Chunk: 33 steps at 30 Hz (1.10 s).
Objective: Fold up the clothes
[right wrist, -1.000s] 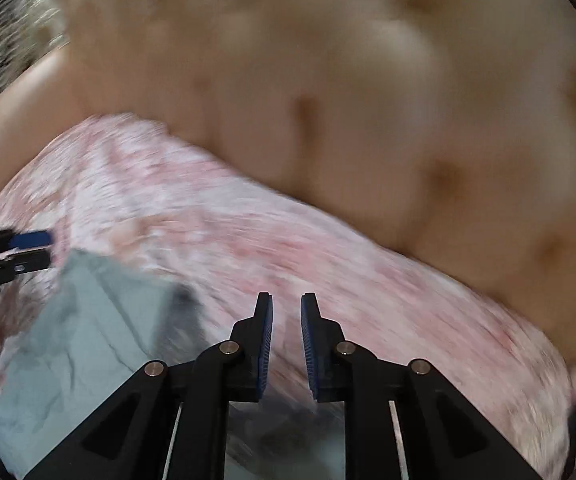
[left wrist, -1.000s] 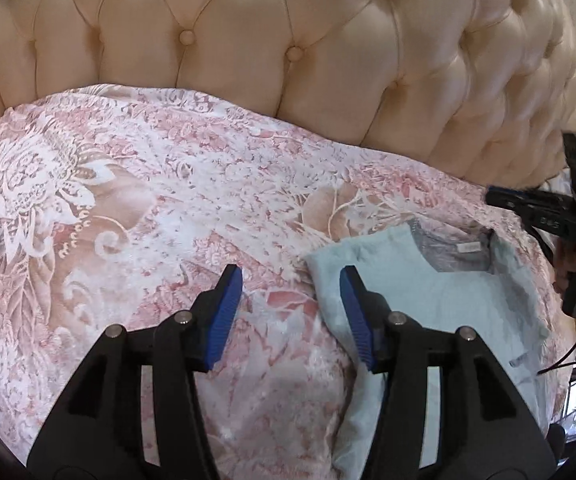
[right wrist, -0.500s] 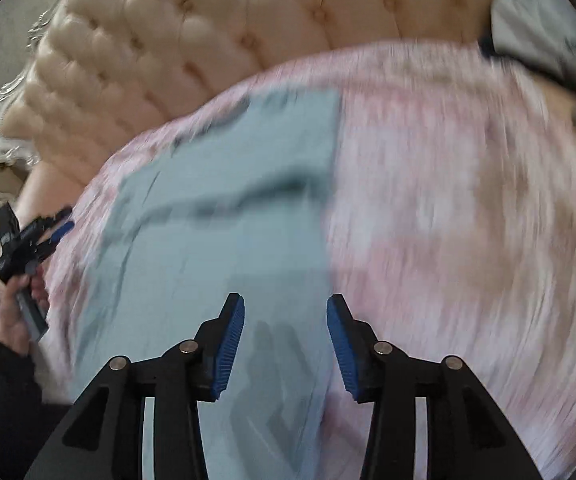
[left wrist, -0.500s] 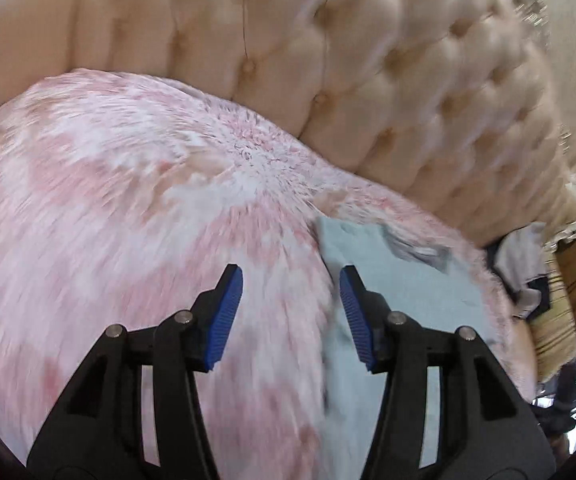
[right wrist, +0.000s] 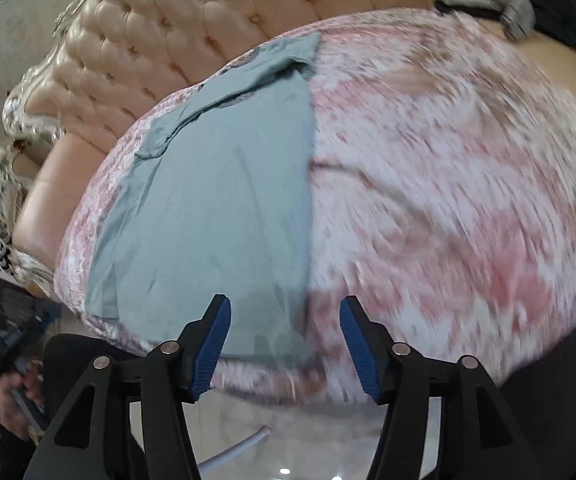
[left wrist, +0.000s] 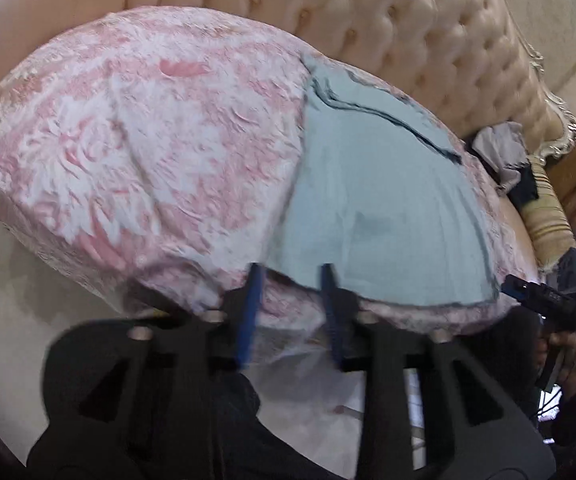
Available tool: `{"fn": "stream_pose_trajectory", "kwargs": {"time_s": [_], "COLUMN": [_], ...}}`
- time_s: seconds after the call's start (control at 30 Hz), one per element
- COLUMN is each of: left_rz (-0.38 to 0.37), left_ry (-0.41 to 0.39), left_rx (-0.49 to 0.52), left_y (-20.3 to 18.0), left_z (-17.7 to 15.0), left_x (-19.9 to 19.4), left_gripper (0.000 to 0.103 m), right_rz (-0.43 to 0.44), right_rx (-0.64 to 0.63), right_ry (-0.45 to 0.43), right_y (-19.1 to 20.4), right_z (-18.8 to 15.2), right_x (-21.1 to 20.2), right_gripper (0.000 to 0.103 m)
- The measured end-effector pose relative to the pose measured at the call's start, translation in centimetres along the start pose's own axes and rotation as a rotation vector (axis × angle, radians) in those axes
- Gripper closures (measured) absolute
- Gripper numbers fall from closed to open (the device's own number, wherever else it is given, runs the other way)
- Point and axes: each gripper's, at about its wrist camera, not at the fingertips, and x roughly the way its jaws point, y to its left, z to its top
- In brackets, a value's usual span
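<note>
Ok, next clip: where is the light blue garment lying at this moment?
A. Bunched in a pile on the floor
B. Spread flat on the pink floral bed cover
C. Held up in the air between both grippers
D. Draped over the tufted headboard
B: the light blue garment lies flat on the pink floral bed cover, and both the right gripper and the left gripper are open and empty.

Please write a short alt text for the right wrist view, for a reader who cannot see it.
The open right gripper hovers at the near hem of a light blue garment lying flat on a pink floral bedspread. Behind is a tufted cream headboard.
</note>
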Motion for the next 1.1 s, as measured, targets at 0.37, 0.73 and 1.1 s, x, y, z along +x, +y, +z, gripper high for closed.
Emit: {"fn": "stream_pose_trajectory", "kwargs": {"time_s": [0.37, 0.73, 1.1], "left_rz": [0.015, 0.021, 0.143], "left_ry": [0.033, 0.029, 0.137], "left_rx": [0.041, 0.11, 0.204], "left_y": [-0.4, -1.5, -1.9], "left_z": [0.6, 1.0, 2.8], "left_x": [3.6, 3.8, 6.7], "left_gripper": [0.082, 0.082, 0.082], "right_rz": [-0.024, -0.042, -0.078], "right_rx": [0.023, 0.015, -0.059], "right_ry": [-0.003, -0.011, 0.013], "right_y": [-0.8, 0.0, 1.7], "right_z": [-1.3, -0.7, 0.2], "right_x": [-0.4, 1.0, 2.0], "right_gripper": [0.04, 0.039, 0.034]}}
